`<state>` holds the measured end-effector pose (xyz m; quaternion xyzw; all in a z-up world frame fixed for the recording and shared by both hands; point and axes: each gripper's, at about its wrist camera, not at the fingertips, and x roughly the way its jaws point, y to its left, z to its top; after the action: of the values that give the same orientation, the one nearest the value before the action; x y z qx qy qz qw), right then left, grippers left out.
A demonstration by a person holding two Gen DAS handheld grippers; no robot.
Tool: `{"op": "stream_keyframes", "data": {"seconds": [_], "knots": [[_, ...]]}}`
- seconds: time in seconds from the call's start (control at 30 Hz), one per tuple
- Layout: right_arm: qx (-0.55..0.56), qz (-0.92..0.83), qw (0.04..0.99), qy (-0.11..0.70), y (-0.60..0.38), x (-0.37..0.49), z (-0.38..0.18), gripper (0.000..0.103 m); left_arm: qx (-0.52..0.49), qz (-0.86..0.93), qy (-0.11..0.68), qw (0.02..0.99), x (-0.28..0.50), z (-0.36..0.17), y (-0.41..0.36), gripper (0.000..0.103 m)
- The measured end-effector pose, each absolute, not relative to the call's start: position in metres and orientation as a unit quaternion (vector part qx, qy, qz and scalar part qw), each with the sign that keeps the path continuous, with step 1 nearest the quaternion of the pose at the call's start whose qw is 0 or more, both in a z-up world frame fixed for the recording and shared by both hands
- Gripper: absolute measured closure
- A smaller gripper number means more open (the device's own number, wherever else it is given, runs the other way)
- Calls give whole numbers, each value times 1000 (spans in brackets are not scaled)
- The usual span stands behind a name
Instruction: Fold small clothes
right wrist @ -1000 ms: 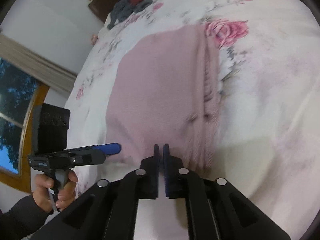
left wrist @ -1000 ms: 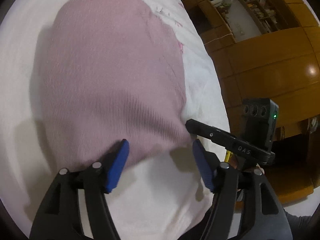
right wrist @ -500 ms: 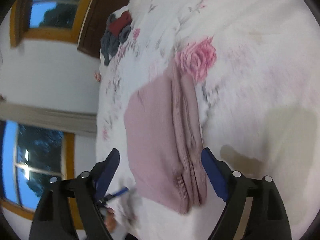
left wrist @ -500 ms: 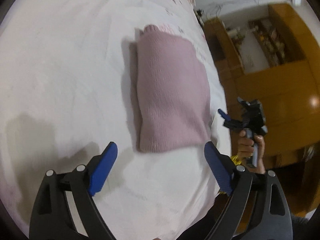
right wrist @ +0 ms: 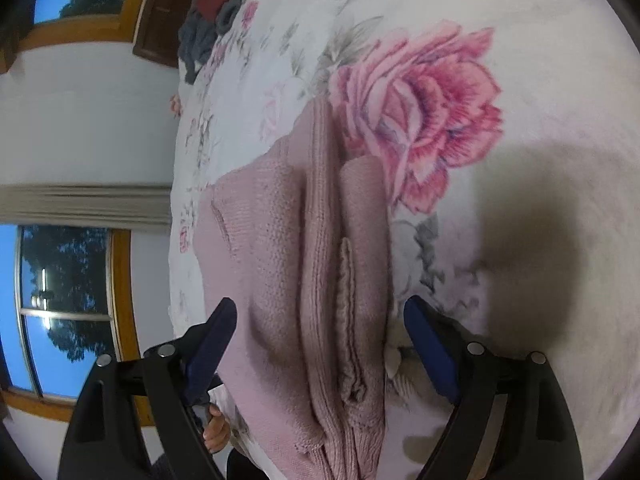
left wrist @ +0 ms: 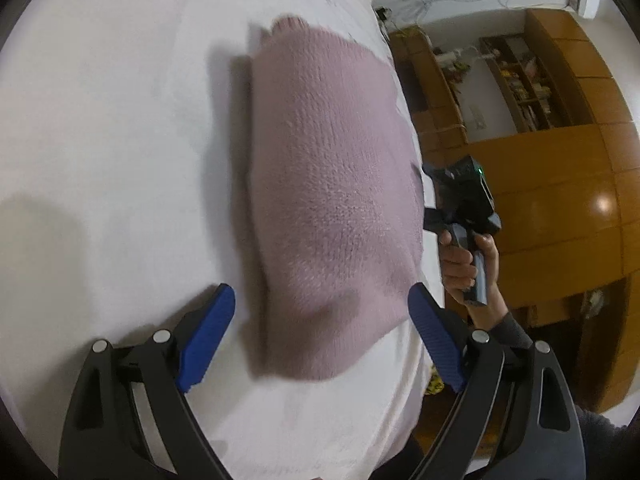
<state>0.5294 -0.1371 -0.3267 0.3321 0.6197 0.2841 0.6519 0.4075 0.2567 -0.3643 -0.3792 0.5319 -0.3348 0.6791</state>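
Observation:
A pink knitted garment (left wrist: 328, 200) lies folded into a compact rectangle on the white bedcover (left wrist: 112, 128). My left gripper (left wrist: 322, 336) is open, its blue fingers straddling the near end of the garment just above it. In the right wrist view the same pink garment (right wrist: 304, 280) shows its stacked folded edges, and my right gripper (right wrist: 320, 348) is open with its fingers either side of that end. In the left wrist view, beyond the garment's right edge, a hand holds the right gripper (left wrist: 460, 208).
A large pink rose print (right wrist: 420, 120) sits on the bedcover beside the garment. A heap of dark and red clothes (right wrist: 212, 12) lies at the far end of the bed. Wooden cabinets (left wrist: 560, 160) and shelves stand past the bed's edge; windows (right wrist: 60, 300) fill the wall.
A second ago the right gripper was shut at the garment's edge; it has opened. Both grippers pulled back from the folded garment, then came in closer over its ends.

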Motion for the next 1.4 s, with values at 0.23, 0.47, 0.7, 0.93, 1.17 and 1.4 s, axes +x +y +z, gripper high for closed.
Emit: {"op": "stream_keyframes", "data": {"seconds": [0.23, 0.47, 0.7, 0.93, 1.17, 1.4], "knots": [[332, 313, 646, 612, -115, 548, -331, 17, -398, -372, 533, 647, 419, -376, 221, 16], [325, 309, 659, 604, -103, 550, -333, 50, -359, -332, 576, 655, 418, -369, 205, 55], [330, 303, 682, 578, -100, 536, -311, 58, -323, -316, 584, 675, 415, -343, 200, 70], [328, 311, 697, 556, -83, 521, -269, 58, -312, -326, 563, 692, 408, -297, 210, 72], [335, 351, 687, 540, -44, 489, -236, 59, -302, -320, 541, 717, 352, -254, 256, 73], [335, 403, 627, 576, 36, 412, -273, 59, -352, -266, 543, 714, 222, -279, 327, 72]]}}
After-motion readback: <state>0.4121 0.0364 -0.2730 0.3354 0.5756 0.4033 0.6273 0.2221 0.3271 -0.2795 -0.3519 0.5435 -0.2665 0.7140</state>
